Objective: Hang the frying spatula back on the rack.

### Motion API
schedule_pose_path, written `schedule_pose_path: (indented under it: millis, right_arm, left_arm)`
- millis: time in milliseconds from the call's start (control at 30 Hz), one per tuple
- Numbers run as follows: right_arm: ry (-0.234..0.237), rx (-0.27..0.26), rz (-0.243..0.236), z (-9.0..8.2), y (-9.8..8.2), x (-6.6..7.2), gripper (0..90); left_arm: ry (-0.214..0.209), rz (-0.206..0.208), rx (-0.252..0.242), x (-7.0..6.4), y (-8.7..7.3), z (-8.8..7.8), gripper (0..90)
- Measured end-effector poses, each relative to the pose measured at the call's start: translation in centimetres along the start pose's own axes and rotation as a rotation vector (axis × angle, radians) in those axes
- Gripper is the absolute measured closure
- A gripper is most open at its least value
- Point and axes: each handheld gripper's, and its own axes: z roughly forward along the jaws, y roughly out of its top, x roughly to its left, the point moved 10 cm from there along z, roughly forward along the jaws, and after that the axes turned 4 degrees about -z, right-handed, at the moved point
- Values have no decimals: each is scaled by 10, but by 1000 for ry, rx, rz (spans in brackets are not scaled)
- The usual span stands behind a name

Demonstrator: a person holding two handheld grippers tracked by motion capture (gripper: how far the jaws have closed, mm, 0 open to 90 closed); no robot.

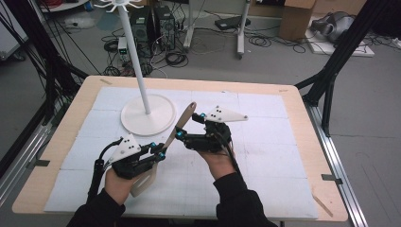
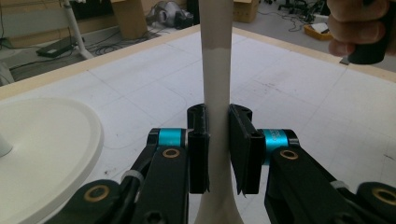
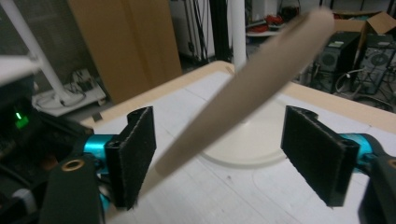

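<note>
In the high view the left gripper [image 1: 160, 152] sits low on the near left of the table [image 1: 85, 94], carried by the person's left hand [image 1: 118, 182]. Its jaws stand narrow and are clamped on a long, flat, beige shoehorn [image 1: 178, 126]. In the left gripper view both black pads [image 2: 199, 149] press on the slim shaft of the shoehorn [image 2: 216, 60], which rises straight up between them and widens again below the grip.

The shoehorn runs up and to the right from that gripper, slanting above the white mat [image 1: 265, 156] that covers the table. Its broad, pale end hangs below the left hand, and its narrow, darker tip points toward the white round base [image 1: 148, 115] of a stand whose pole [image 1: 134, 52] rises behind it. The base lies just left of the shoehorn's upper end.

To the right, the right gripper [image 1: 191, 126] is held by the right hand [image 1: 218, 161] near the middle of the table. Its jaws stand wide apart. In the right gripper view the shoehorn [image 3: 252, 88] crosses slantwise between the pads [image 3: 135, 151], blurred, and passes close by the left pad without either pad pressing on it.
</note>
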Motion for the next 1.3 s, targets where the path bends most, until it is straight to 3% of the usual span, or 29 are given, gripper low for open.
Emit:
schedule_pose_path:
  millis: [133, 533, 767, 900, 1300]
  right_arm:
    - [13, -33, 35, -2, 8, 2, 330]
    - [38, -93, 7, -11, 29, 7, 609]
    - [68, -113, 19, -15, 39, 13, 643]
    - [80, -118, -5, -16, 45, 20, 664]
    - [200, -130, -64, -20, 65, 49, 722]
  left_arm:
    - [-1, 11, 3, -3, 0, 1, 777]
    - [0, 43, -20, -8, 9, -4, 776]
    - [-17, 37, -46, -10, 14, -7, 776]
    - [-37, 29, -58, -11, 17, -8, 774]
    - [-116, 22, -104, -15, 25, -12, 769]
